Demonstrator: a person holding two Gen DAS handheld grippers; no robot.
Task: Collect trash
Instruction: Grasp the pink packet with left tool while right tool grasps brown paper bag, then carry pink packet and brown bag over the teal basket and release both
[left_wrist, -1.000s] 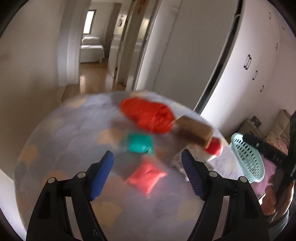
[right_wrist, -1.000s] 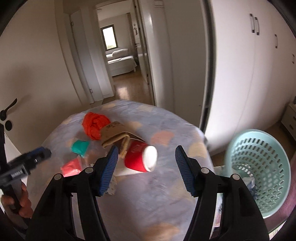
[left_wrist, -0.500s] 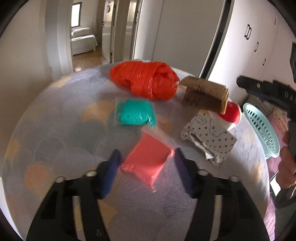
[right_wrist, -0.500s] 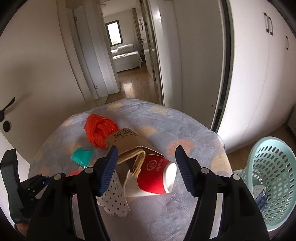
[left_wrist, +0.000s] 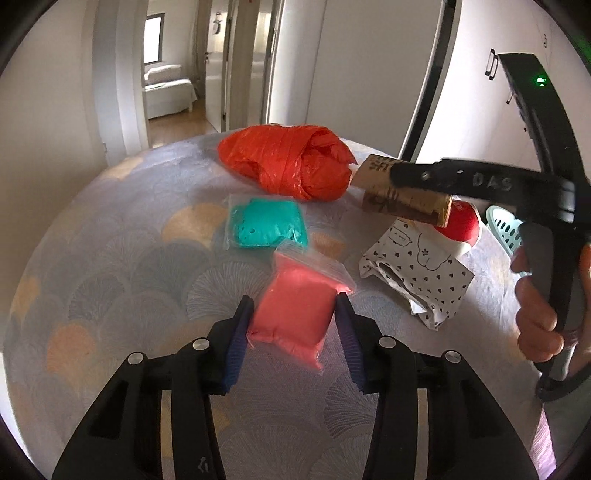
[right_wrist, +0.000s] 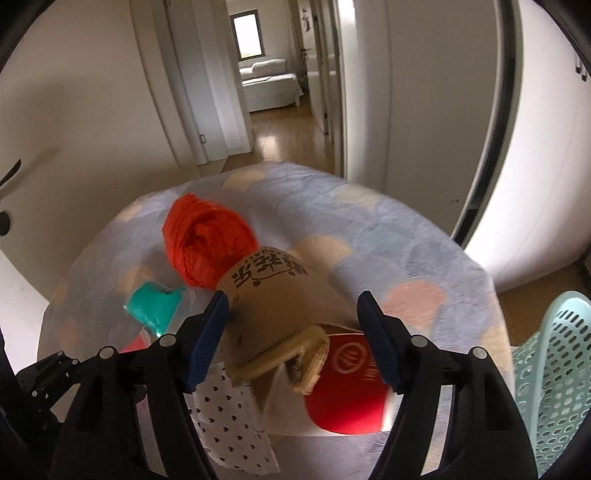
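Between the blue fingers (left_wrist: 240, 332) of the left gripper (left_wrist: 293, 325) lies a pink pouch (left_wrist: 295, 310) on the patterned desk (left_wrist: 110, 258); they are closing and already press its sides. Only the right wrist view shows the right gripper (right_wrist: 295, 332) spread wide, unclenched, above a brown paper cup (right_wrist: 273, 302) and red cup (right_wrist: 347, 391), a mint basket (right_wrist: 546, 369) alongside. Beyond sit a teal pouch (left_wrist: 267, 223) and an orange bag (left_wrist: 288, 166).

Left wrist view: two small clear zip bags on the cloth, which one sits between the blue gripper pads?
The coral-pink filled zip bag, between the closing left gripper pads. The teal filled zip bag lies farther away, untouched.
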